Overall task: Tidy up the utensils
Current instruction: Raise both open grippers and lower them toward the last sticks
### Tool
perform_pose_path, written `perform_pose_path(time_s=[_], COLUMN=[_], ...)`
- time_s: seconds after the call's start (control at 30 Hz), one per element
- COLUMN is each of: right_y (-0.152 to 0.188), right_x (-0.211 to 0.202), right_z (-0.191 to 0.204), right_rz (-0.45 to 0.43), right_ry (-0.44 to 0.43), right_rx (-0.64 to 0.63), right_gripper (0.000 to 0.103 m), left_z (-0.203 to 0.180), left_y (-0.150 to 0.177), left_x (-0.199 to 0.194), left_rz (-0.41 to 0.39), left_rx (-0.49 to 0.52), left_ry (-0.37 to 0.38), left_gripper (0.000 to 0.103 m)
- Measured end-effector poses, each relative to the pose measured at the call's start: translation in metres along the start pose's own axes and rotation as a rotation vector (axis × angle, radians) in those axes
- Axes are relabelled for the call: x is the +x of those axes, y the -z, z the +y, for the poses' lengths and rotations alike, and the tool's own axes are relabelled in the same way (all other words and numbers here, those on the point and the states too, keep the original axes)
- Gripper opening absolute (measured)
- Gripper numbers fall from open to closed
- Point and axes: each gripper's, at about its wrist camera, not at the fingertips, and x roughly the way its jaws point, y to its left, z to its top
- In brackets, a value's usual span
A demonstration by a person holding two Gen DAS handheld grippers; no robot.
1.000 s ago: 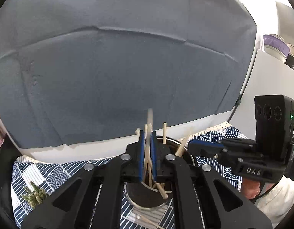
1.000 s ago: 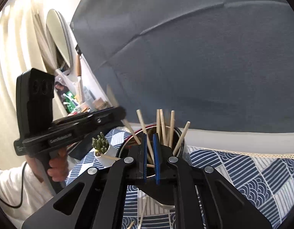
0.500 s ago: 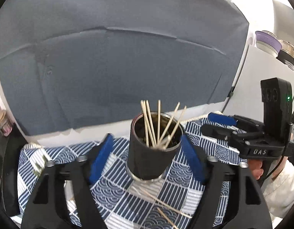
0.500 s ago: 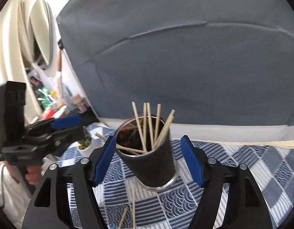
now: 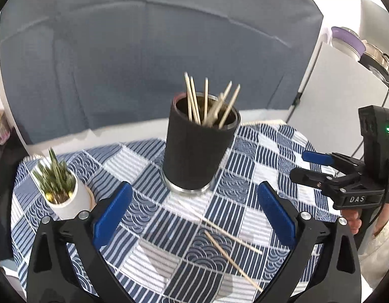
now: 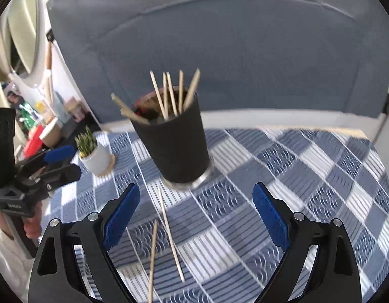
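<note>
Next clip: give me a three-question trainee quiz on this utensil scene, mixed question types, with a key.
1. True or false: the left gripper is shut on a chopstick.
2. How many chopsticks lie loose on the tablecloth?
A one
B two
C four
3. Fill in: the remaining chopsticks stand in the black ___.

Key:
1. False; both it and the right gripper are open and empty.
2. B
3. cup

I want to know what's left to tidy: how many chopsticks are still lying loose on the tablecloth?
2. Both lie in front of the cup: one chopstick running from near its base toward the camera, the other just left of it. The grippers' bodies may hide more.
</note>
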Motion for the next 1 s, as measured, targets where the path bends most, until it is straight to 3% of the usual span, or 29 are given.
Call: perform_pose_path(time_s=[0.2,0.43,0.73,1.0], right_y=[0.032,0.045,0.044,0.044], right_x=[0.001,0.027,0.087,0.135], right_z=[0.004,0.012,0.020,0.024], right_rz=[0.064,0.148,0.304,0.412], right_ry=[0.048,0.024,-0.048,-0.122], right_rx=[-0.011,-0.054,-0.160,-0.280], right_gripper=[0.087,0.087,0.087,0.087], left_z=[0.002,0.008,0.016,-0.016], left_y=[0.030,0.061,0.097,0.129], left_x=[0.010,0.015,0.018,0.031], left_rz=[0.068,0.146,0.219,0.263], left_rx=[-0.004,-0.029,-0.197,-0.315], left_ry=[0.011,-0.028,-0.130,-0.207], left_gripper=[0.097,0.097,0.097,0.097])
